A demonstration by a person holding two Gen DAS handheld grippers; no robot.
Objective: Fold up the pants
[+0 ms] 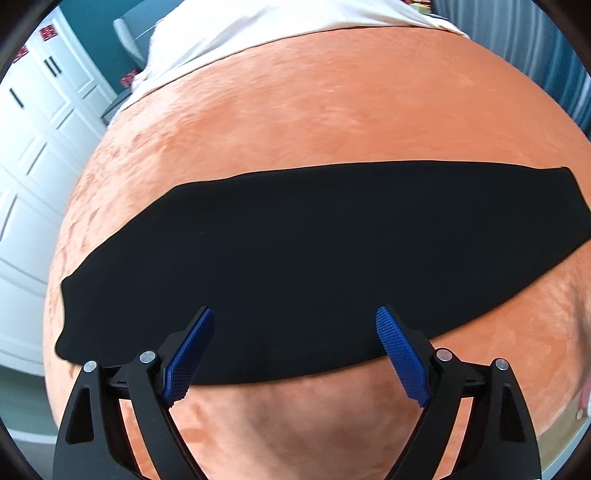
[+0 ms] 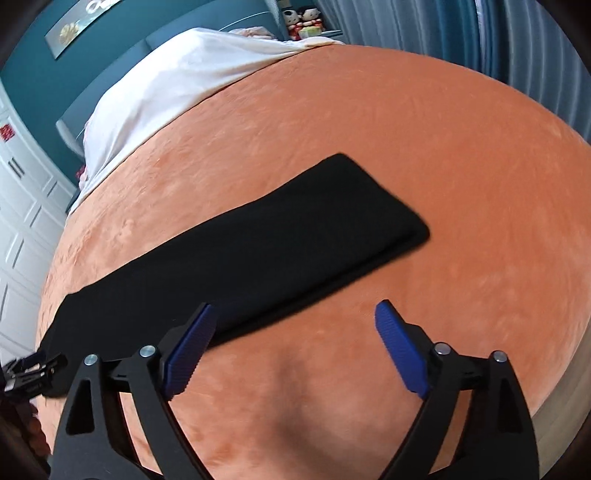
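Note:
Black pants (image 1: 314,258) lie flat as one long narrow strip across an orange plush blanket (image 1: 332,110). My left gripper (image 1: 295,317) hovers open over the strip's near edge, its blue pads wide apart and holding nothing. In the right wrist view the same black pants (image 2: 258,251) run diagonally from lower left to a squared end at the upper right. There my right gripper (image 2: 295,314) is open and empty; its left pad overlaps the strip's near edge, while its right pad is over bare orange blanket (image 2: 443,166). The other gripper's black frame (image 2: 33,373) shows at the left edge.
White bedding (image 2: 177,77) lies at the far end of the bed against a teal headboard (image 2: 40,85). White cabinet doors (image 1: 33,155) stand to the left. Grey-blue curtains (image 2: 480,40) hang at the right, and dolls (image 2: 303,22) sit at the back.

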